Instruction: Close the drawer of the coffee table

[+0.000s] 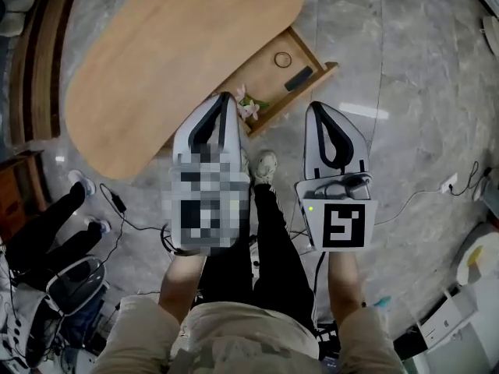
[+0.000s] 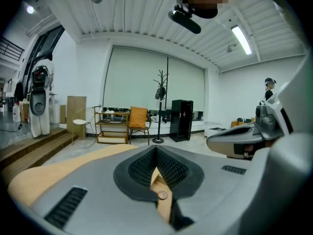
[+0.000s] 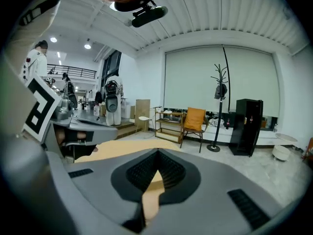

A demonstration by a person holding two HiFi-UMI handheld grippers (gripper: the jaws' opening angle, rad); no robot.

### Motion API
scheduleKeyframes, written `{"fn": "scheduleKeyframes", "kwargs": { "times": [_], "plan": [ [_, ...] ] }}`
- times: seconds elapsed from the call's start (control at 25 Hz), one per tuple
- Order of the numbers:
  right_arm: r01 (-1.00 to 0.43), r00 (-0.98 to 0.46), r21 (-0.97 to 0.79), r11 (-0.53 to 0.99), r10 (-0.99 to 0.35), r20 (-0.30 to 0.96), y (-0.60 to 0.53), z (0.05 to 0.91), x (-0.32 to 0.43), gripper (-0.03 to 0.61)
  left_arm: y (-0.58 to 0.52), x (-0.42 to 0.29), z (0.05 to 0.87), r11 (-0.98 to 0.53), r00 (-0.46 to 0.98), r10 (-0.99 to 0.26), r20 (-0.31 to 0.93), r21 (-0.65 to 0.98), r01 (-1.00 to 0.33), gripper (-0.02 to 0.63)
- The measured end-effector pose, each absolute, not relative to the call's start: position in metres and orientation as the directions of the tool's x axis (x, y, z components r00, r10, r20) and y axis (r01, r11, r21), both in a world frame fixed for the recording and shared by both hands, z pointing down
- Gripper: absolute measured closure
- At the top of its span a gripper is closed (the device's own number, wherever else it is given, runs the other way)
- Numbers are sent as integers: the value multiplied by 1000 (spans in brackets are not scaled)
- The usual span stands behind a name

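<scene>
Drawer (image 1: 298, 97) is standing open, projecting from the worktop (image 1: 179, 53). Left hand-held gripper (image 1: 224, 100) and right hand-held gripper (image 1: 317, 109) are hovering near its front, jaws closed tip to tip and gripping nothing, apparently presenting blunt noses for pushing.

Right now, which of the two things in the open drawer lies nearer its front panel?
The dark oblong thing, lying just behind the front panel; the small ring sits farther back, toward the tabletop.
</scene>
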State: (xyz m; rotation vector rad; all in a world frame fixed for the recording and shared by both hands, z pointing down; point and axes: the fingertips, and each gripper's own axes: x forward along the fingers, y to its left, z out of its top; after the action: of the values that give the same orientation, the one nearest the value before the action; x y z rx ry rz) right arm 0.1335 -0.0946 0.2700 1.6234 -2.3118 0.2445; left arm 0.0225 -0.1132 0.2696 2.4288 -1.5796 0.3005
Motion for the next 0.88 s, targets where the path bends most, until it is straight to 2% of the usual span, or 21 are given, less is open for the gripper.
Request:
{"fn": "scheduleKeyframes", "kwargs": {
  "times": [0.16, 0.44, 0.88],
  "plan": [
    [-948, -282, 26, 318, -874, 397, -79, 346, 164, 574, -105, 61, 341, -433, 429, -844, 323, 62, -899, 606],
    [-954, -258, 24, 299, -857, 446, -59, 431, 187, 574, -84, 93, 433, -411, 410, -818, 403, 88, -907, 606],
    [-958, -264, -27, 285, -840, 474, -49, 473, 194, 574, -71, 106, 470, -414, 411, -796, 445, 96, -905, 606]
  ]
}}
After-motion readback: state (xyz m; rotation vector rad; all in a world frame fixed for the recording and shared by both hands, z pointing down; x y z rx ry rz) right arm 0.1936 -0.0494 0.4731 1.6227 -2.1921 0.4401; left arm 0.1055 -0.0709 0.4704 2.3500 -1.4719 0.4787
